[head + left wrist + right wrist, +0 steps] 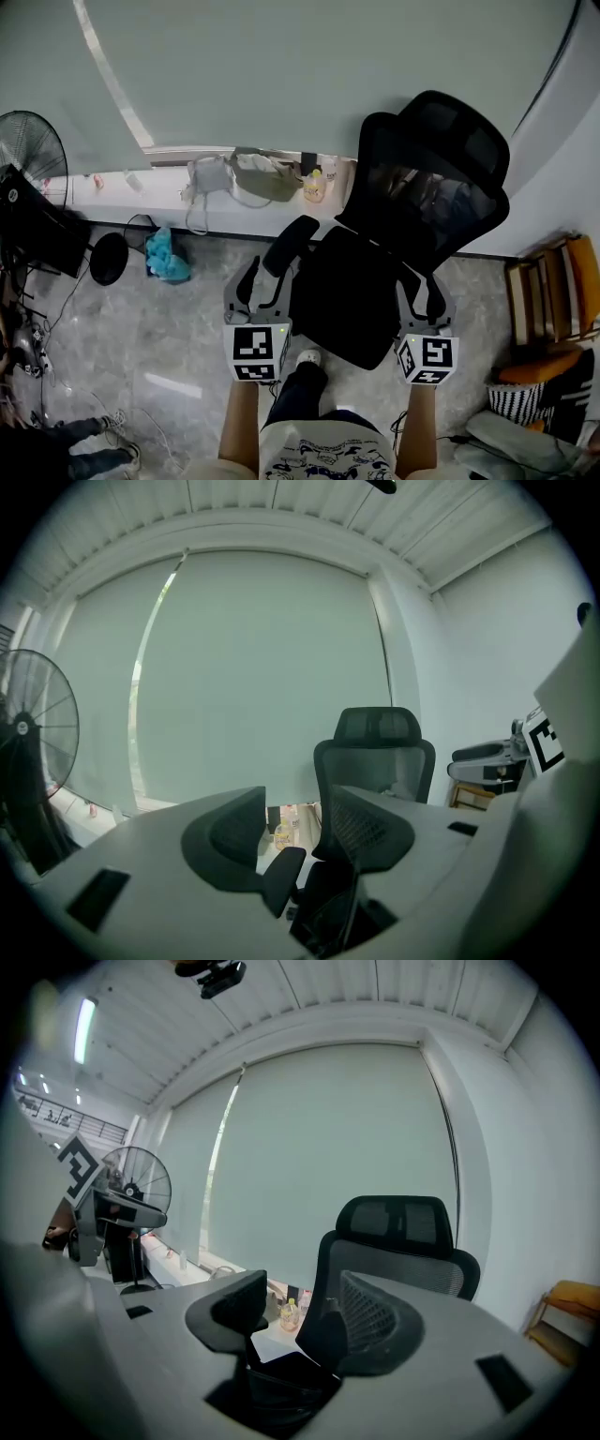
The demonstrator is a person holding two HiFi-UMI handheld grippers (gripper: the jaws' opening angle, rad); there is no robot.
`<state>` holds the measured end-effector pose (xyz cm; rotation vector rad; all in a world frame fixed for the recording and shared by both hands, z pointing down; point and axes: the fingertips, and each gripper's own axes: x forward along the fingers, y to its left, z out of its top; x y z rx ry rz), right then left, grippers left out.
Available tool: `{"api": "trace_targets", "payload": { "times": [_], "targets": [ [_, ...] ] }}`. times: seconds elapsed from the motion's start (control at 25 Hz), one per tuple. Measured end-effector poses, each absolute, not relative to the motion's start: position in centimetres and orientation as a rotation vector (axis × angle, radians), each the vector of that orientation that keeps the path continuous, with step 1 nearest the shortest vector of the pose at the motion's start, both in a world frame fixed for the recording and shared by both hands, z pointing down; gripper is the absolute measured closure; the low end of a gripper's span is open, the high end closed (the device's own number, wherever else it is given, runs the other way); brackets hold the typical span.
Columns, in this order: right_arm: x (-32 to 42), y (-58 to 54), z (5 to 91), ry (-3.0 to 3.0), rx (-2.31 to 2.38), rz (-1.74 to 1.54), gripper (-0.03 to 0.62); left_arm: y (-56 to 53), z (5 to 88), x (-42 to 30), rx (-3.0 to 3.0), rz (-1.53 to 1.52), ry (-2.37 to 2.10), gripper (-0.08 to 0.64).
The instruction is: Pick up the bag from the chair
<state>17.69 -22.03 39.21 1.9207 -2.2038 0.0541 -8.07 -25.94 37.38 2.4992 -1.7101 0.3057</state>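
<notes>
**Camera set-up**

Head view: high above the person, facing steeply down. The chair (347, 300) is mid-frame. The left gripper (265, 281) and right gripper (422, 305) are near the bottom edge.

Left gripper view: low, near level, looking along its own jaws with the chair close ahead.

Right gripper view: likewise, from further right.

Shared by all three: chair, blind (281, 66), fan (28, 150). Each gripper view catches the other gripper at its edge.

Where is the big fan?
In the head view the fan stands at the far left, by the window, well left of the black chair.
</notes>
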Motion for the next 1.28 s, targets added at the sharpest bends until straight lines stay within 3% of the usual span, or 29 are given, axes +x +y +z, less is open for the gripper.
{"api": "trace_targets", "payload": {
  "times": [0.44, 1.28],
  "targets": [
    [17.5, -28.7, 46.6, -2.124, 1.85, 0.203, 0.314, -32.7, 45.3, -7.2, 2.498, 0.394, -1.5, 0.339],
    [20.8, -35.8, 66.1, -2.106, 1.583, 0.461, 0.262, -35.7, 66.0, -4.8, 2.331, 0.633, -1.291, 0.277]
  ]
}}
